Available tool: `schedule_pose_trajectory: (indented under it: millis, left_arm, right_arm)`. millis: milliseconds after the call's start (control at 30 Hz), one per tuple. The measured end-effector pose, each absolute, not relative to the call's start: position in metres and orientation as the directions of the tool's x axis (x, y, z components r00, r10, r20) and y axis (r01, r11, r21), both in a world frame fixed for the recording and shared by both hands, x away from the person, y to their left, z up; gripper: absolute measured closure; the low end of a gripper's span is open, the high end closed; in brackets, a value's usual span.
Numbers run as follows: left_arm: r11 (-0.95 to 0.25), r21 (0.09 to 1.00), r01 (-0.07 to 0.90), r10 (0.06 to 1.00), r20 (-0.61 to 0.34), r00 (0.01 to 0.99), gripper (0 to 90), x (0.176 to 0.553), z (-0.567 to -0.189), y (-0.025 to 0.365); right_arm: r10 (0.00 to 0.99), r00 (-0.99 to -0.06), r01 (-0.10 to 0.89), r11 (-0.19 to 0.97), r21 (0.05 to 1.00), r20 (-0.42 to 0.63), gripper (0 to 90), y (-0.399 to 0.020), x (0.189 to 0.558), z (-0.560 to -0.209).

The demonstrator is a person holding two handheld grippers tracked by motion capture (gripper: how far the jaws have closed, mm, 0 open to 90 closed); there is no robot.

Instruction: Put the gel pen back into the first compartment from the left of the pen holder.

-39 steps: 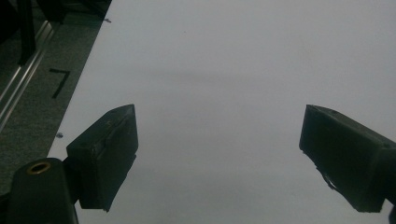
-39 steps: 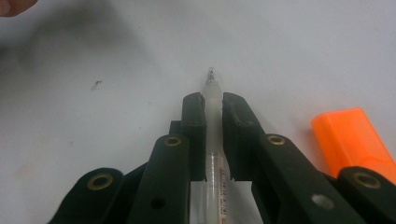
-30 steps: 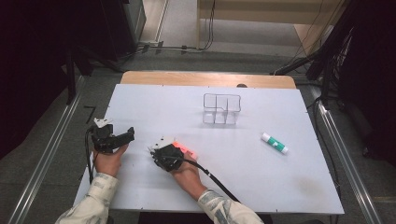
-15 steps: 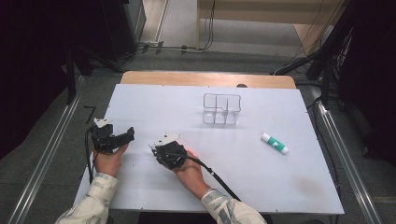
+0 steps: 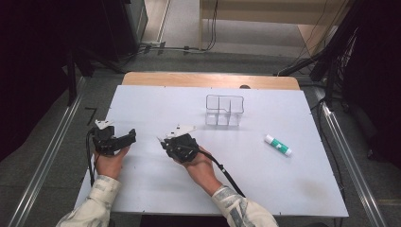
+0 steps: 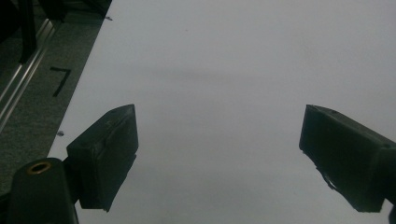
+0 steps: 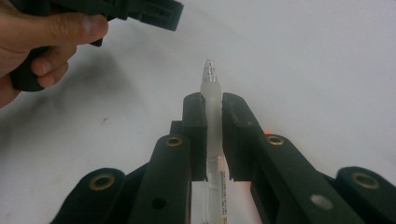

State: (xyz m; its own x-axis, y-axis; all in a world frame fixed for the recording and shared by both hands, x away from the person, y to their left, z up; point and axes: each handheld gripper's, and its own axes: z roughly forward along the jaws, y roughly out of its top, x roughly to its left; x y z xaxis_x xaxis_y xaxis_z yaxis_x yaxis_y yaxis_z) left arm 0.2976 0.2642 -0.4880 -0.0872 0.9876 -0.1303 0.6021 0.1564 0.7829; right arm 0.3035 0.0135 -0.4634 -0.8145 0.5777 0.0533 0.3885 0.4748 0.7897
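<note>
Pen (image 7: 212,121): we see its lower end cut off by the frame edge. Our right tool (image 7: 213,105) clamps its barrel, tip poking beyond, above the worktop (image 5: 156,109). Left tool (image 6: 219,140) gapes empty.

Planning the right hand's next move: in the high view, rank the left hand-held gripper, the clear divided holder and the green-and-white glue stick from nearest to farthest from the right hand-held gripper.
1. Left hand-held gripper: just to the left of the right hand-held gripper.
2. Clear divided holder: farther up the table, toward the right.
3. Green-and-white glue stick: far out on the right side.
</note>
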Motion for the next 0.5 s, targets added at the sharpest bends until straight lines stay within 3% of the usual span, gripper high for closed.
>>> schedule_pose_trajectory:
  millis: [500]
  left_arm:
    - [0.156,0.779,0.607,0.988,-0.131,-0.086,12.0,0.297,-0.488,0.265]
  right_arm:
    - [0.643,-0.766,0.386,0.442,0.809,0.014,78.6,-0.013,0.329,-0.442]
